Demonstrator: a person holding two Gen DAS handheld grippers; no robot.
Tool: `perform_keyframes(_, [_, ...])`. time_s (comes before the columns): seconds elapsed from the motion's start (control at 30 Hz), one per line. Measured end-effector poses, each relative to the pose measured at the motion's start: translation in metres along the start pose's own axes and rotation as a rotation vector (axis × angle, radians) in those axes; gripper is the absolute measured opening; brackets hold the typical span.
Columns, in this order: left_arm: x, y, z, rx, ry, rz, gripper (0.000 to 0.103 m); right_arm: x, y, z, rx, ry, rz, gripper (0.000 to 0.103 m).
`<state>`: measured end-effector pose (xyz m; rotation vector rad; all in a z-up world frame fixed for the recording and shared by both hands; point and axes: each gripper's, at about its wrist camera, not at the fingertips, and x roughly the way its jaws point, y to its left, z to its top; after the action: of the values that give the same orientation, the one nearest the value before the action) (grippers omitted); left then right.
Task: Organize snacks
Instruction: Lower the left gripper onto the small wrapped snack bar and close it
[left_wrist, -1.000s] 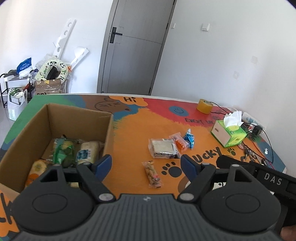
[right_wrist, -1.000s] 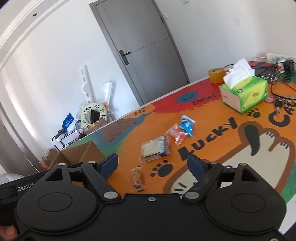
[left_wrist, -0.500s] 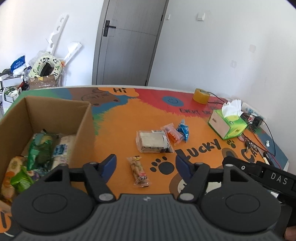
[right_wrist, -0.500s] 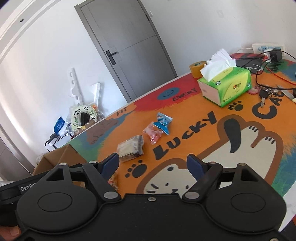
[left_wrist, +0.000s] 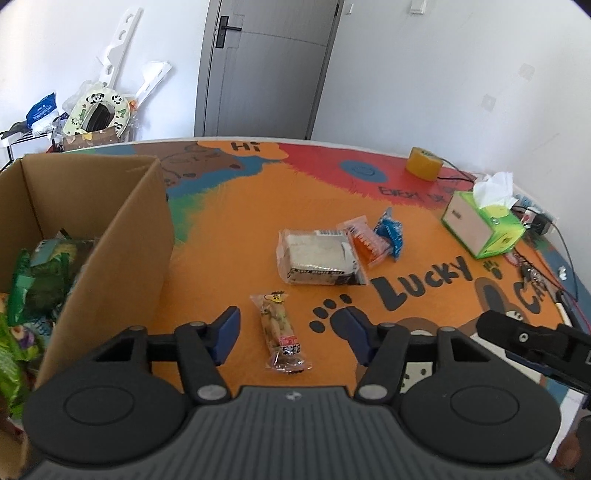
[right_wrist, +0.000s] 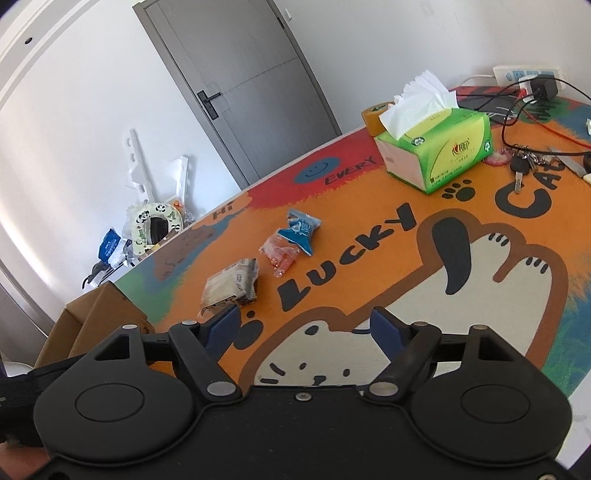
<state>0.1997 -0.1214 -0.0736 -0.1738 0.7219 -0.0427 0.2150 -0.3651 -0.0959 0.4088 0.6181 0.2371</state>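
Several snacks fill the cardboard box (left_wrist: 122, 236) at left; seemingly four lie outside. Left gripper (left_wrist: 288, 332), jaws closing, straddles the snack stick (left_wrist: 280, 328); right gripper (right_wrist: 306, 328) gapes empty.

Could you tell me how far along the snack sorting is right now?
Partly done: several packets already lie in the cardboard box. In hand: nothing yet; the left claw, jaws just closing, straddles the long snack stick without gripping. Left: that stick, the grey packet, the orange packet and the blue packet.

Box wall (left_wrist: 122, 251) blocks left; mat (left_wrist: 229, 229) beside it seemingly clear
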Motion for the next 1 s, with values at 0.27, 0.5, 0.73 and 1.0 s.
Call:
perform_keyframes(0.27, [0.018, -0.003, -0.004, 0.006, 0.033, 0.025, 0.051, 0.009, -0.009, -0.001, 0.018, 0.015, 0.004, 0.078])
perform_keyframes(0.5, [0.027, -0.004, -0.011, 0.015, 0.046, 0.051, 0.03, 0.006, -0.011, -0.002, 0.024, 0.013, 0.002, 0.078])
perform_keyframes(0.73, [0.016, 0.001, -0.007, -0.001, 0.002, 0.048, 0.017, 0.003, -0.009, 0.0, 0.024, 0.007, 0.003, 0.078])
perform_keyframes(1.0, [0.002, -0.002, 0.011, 0.001, -0.044, 0.022, 0.007, 0.007, -0.002, 0.01, 0.023, -0.012, 0.025, 0.077])
